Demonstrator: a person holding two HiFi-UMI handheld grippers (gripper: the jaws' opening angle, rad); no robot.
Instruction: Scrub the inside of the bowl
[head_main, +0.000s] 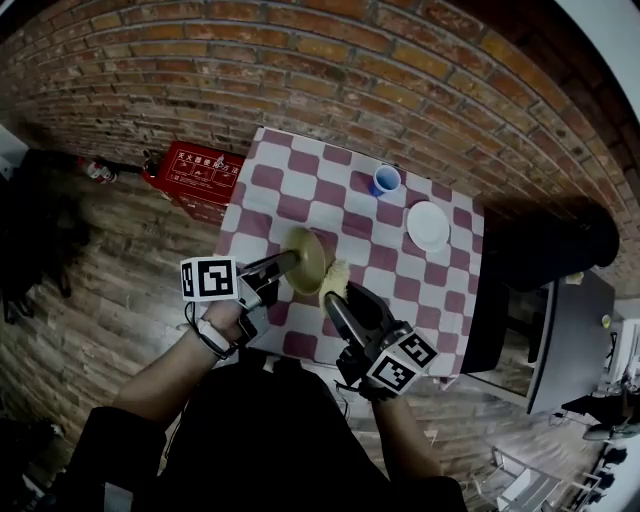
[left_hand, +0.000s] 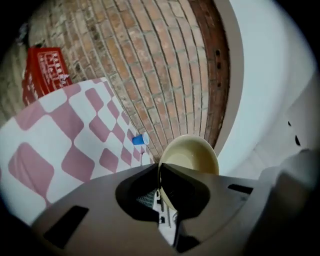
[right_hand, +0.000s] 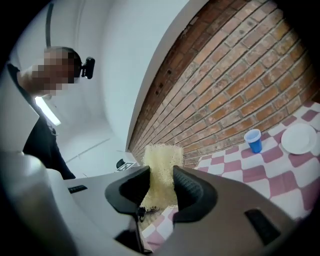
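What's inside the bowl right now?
Nothing visible: the bowl interior looks bare. The left hand-held gripper covers its lower rim; the sponge sits outside, in the right hand-held gripper.

The bowl (head_main: 307, 260) is pale yellow and round. It is tipped up, and the left gripper (head_main: 290, 262) pinches its rim over the pink and white checked worktop (head_main: 300, 180). The scrub pad (head_main: 335, 282) is pale yellow and rough. It sits squeezed in the right gripper (head_main: 335, 300), just beside the bowl.

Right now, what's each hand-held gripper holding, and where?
Left hand-held gripper: cream round bowl, at its rim. Right hand-held gripper: yellow mesh sponge, lower half.
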